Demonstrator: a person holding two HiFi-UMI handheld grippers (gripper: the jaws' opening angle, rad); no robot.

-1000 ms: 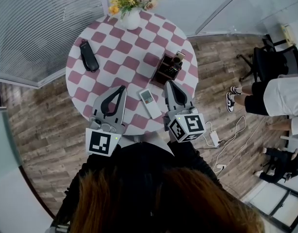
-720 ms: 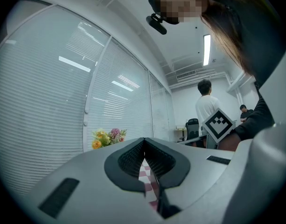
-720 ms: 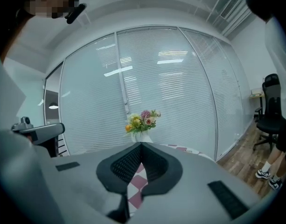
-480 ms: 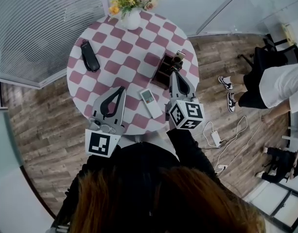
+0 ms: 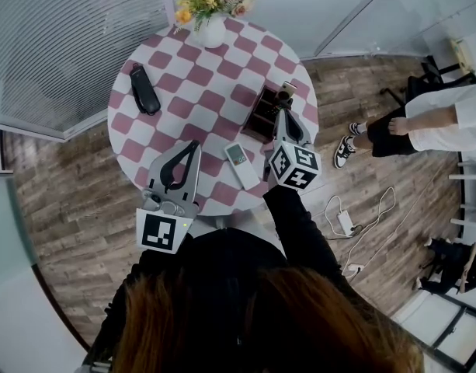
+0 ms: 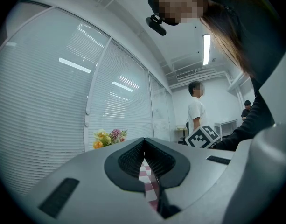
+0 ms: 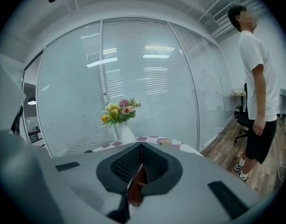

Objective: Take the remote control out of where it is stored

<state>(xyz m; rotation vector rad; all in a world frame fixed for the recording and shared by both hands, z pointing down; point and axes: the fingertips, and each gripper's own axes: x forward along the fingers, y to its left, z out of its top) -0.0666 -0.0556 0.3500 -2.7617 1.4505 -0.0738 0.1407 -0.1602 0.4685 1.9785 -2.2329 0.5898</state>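
Head view looks steeply down on a round table under a pink-and-white checkered cloth (image 5: 199, 76). A white rectangular remote control (image 5: 240, 164) lies flat on the cloth between the two grippers, close to the table's near edge and well outside the dark brown wooden storage box (image 5: 262, 111) beyond it. A slim pale-topped device (image 5: 285, 92) stands in that box (whether it is a second remote I cannot tell).

The right gripper (image 5: 282, 116) has its tips at the near edge of the box. In the right gripper view (image 7: 142, 144) its jaws are clenched together with nothing between them, and reddish-brown wood shows through the gap behind the tips.

The left gripper (image 5: 196, 142) sits over the cloth left of the white remote. In the left gripper view (image 6: 143, 140) its jaws are likewise pressed together and empty, checkered cloth showing below them.

A black elongated handset (image 5: 143, 89) lies at the table's far left, and a white vase of yellow and pink flowers (image 5: 210, 29) stands at the far edge. A person in a white shirt and dark shorts (image 5: 439, 127) stands on the wooden floor to the right.
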